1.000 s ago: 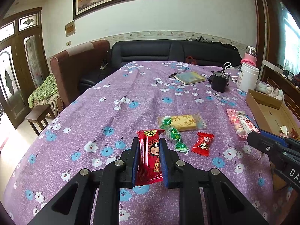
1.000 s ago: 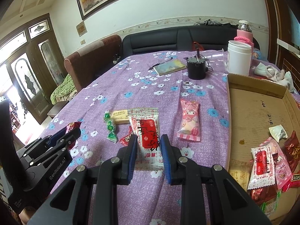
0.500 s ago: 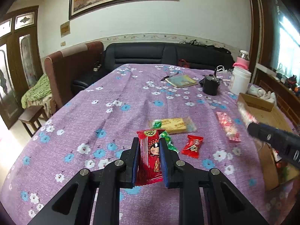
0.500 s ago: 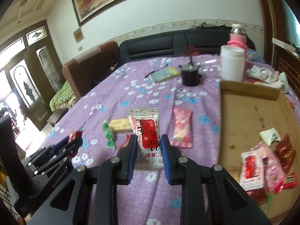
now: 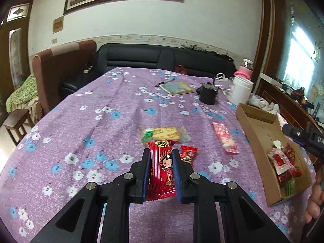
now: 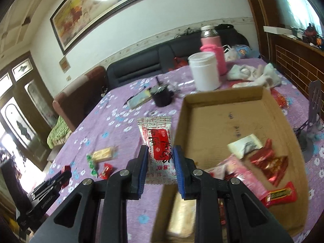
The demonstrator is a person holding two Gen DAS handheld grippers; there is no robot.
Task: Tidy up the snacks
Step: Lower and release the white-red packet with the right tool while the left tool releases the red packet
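Note:
My left gripper is shut on a red snack packet with a doll figure, held above the purple flowered tablecloth. My right gripper is shut on a white packet with a red label, hanging at the left wall of the shallow cardboard box. Several wrapped snacks lie inside that box. On the cloth lie a yellow biscuit packet, a small red candy and a pink packet. The right gripper's black body reaches over the box in the left wrist view.
A white jar, pink bottle, black cup, notebook with pen and crumpled cloth stand at the far end. A black sofa and brown armchair border the table. A small grey stand sits right of the box.
My right gripper has carried the white packet to the right and rolled, from over the cloth to the box's left wall. The left gripper has tilted in place, still holding the red packet.

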